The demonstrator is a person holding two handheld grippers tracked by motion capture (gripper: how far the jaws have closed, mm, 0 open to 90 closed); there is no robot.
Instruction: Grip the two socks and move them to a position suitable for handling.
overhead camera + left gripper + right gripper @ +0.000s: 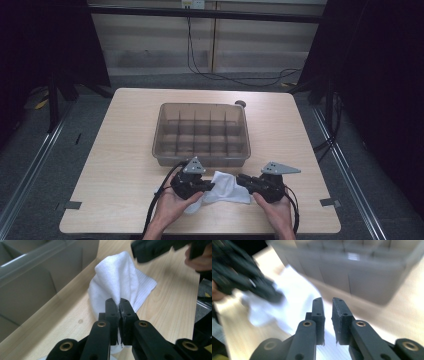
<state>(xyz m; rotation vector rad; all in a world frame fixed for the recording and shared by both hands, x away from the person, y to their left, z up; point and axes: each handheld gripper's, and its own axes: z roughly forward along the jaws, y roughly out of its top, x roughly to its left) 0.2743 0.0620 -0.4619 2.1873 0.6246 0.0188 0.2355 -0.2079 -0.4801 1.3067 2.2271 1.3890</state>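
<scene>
Our left tongs [119, 305] clenched on white cloth [117, 282], its fold tented off counter [170, 302] before divided bin [202, 132]. Our right tongs [327, 305] slightly parted, grasping nothing. Cloth's free side lies toward our right tongs, just beside them.

A light wooden surface [125, 150] stands on a grey floor [30, 165]. On it sits a see-through plastic box [202, 132] with thin walls inside that cut it into many small parts. A small dark round thing [240, 104] lies just behind the box's far right corner. A black cable [220, 76] runs down the back wall and curls on the floor.
</scene>
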